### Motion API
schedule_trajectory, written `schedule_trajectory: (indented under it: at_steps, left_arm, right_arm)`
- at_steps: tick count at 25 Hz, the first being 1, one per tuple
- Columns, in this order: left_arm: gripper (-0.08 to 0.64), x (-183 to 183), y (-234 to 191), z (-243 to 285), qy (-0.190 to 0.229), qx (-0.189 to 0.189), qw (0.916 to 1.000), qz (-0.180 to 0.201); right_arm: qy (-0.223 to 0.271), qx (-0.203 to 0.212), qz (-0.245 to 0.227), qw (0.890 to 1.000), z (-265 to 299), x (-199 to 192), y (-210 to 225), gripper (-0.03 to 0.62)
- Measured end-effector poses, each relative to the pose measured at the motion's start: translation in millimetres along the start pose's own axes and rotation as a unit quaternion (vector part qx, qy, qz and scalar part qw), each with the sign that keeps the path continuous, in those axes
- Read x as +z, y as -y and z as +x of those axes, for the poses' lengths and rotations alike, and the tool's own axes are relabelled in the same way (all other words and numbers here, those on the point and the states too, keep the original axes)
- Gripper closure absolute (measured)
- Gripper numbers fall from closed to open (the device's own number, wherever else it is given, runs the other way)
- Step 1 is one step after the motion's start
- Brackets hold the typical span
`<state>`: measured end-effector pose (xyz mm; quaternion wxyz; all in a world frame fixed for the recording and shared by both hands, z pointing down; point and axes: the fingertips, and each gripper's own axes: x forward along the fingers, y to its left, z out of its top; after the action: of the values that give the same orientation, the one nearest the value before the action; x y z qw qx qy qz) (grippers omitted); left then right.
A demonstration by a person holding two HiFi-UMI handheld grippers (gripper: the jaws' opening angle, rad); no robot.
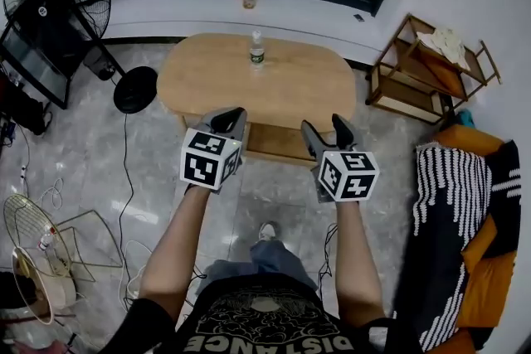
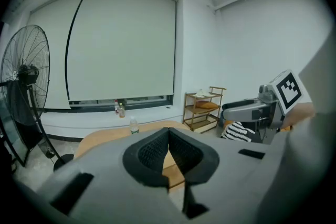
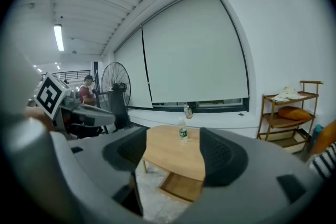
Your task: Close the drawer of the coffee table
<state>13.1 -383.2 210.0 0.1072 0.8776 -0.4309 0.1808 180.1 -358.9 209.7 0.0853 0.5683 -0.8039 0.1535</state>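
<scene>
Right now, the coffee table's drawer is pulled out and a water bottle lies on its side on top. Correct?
No: the drawer is pulled out, but the water bottle stands upright on the coffee table, as the right gripper view shows.

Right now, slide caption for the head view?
Left hand-held gripper and right hand-held gripper face the coffee table, drawer open, bottle on top.

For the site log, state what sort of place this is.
Likely a lounge or living-room setup, possibly staged in an office: a low wooden coffee table, an orange sofa and a wooden shelf rack.
</scene>
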Motion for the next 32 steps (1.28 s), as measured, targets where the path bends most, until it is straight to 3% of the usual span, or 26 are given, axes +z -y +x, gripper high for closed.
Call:
schedule_trajectory:
  at_steps: [8,14,32]
  left_arm:
    - [0.558,-46.6,-9.8,22.4,0.004,-0.004,1.0000,-0.001]
    - [0.558,-104.6,-4.4,55.1,0.010,-0.023,0.9996,0.009]
    - [0.558,-322.7,-12.4,166.1,0.048,-0.058,0.9970,0.012]
  right_arm:
    - [0.013,-0.016,0.005,1.000,23.0,-42.5,16.5,0.287]
    - [0.029,-0.021,-0.014,0.999,44.8,-88.7,24.0,0.287]
    - [0.044,-0.037,-0.051,0.997,124.9,-306.9,51.6,0.284]
